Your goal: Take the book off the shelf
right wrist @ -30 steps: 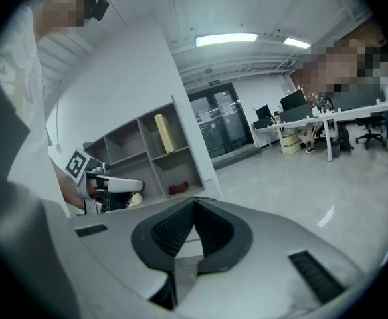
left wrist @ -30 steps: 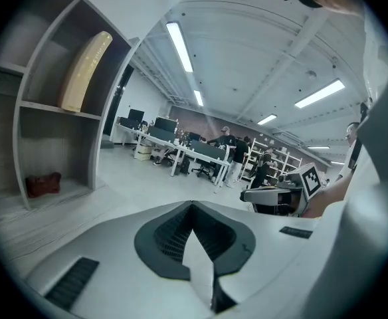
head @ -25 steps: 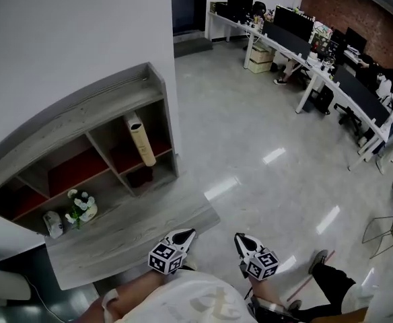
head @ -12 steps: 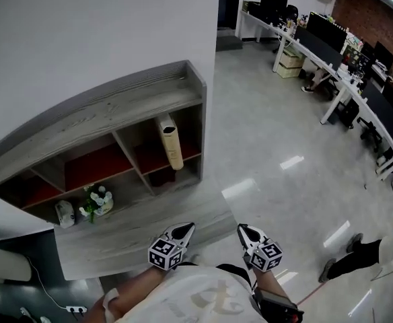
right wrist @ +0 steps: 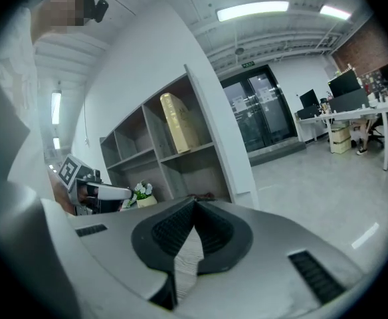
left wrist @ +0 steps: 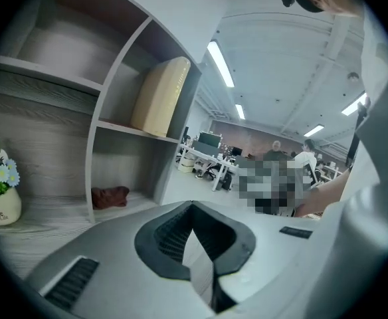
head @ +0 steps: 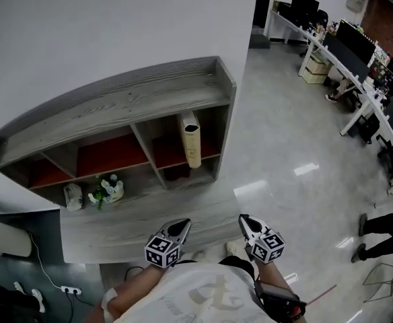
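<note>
Both grippers are nowhere near the book yet. The left gripper (head: 181,226) has its jaws pressed together with nothing in them. The right gripper (head: 245,220) is the same, pads meeting and empty. Both sit low over the wooden ledge at the foot of the shelf (head: 116,106).

The book (head: 192,138) is ahead of and well above both sets of tips, roughly on the line between them. It's in the upper compartment at the right end of the shelf and leans over rather than standing straight. From the left gripper view it sits up and left of the jaws. From the right gripper view it's almost straight up from them.

Handling guess: it's a thick cream volume, looks like a hardback, so stiff and with a fair bit of weight. The cover looks smooth (could be slippy under the pads). I'd open wide and clamp across the thickness near the spine, low-ish on the exposed front edge. There the lean leaves some room, and a second gripper under it wouldn't hurt. Not fragile, but a one-corner pinch would probably let it swing.

Writing: the spine has some print, far too small to read. The only legible thing is "Life" on the little flower pot (left wrist: 0,185), off to the left of the left gripper on the ledge. A dark reddish bundle (left wrist: 110,196) lies in the compartment below the book; no label on it.
</note>
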The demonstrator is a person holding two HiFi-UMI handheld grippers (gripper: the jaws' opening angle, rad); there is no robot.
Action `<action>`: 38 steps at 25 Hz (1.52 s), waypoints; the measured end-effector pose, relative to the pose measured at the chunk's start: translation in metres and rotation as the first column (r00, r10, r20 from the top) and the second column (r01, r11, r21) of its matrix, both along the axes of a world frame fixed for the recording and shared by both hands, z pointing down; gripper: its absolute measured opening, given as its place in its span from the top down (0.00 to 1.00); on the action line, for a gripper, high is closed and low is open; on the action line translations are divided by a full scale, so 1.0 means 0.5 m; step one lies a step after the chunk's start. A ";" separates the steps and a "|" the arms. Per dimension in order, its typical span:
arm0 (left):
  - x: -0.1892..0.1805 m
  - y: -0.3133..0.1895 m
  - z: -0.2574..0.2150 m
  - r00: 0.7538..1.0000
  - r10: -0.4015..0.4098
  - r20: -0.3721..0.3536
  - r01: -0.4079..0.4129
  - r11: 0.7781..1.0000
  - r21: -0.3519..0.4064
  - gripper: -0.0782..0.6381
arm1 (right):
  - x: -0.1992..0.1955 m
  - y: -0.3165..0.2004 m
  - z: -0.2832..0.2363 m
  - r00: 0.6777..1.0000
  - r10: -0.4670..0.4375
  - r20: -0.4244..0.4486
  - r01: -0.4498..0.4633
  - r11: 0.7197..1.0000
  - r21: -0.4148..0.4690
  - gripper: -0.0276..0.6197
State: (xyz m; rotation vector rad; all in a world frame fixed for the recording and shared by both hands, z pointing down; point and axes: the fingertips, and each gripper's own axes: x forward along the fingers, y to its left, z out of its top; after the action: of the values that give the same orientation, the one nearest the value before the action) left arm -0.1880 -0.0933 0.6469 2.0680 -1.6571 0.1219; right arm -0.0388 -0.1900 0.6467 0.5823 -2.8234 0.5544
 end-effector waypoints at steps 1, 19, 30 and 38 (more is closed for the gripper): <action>-0.002 -0.004 0.000 1.000 -0.014 0.000 0.014 1.000 0.000 0.89 | -0.006 -0.009 0.000 1.000 -0.017 -0.002 0.017 1.000 0.001 0.95; 0.049 -0.146 -0.028 0.978 -0.207 0.013 0.207 0.978 -0.014 0.89 | -0.044 -0.178 -0.040 0.961 -0.268 0.062 0.269 0.963 -0.014 0.95; 0.052 -0.210 -0.074 0.935 -0.353 0.029 0.353 0.935 0.023 0.89 | -0.085 -0.215 -0.042 0.883 -0.462 0.087 0.464 0.886 -0.002 0.95; 0.042 -0.210 -0.102 0.862 -0.501 0.084 0.496 0.865 0.073 0.89 | -0.092 -0.230 -0.043 0.825 -0.556 0.099 0.558 0.830 0.014 0.95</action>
State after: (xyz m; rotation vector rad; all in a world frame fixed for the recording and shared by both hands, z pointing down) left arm -0.1672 -0.1983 0.5957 1.6150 -2.2215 0.0096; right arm -0.0849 -0.3052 0.6254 -0.2955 -2.8702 0.4898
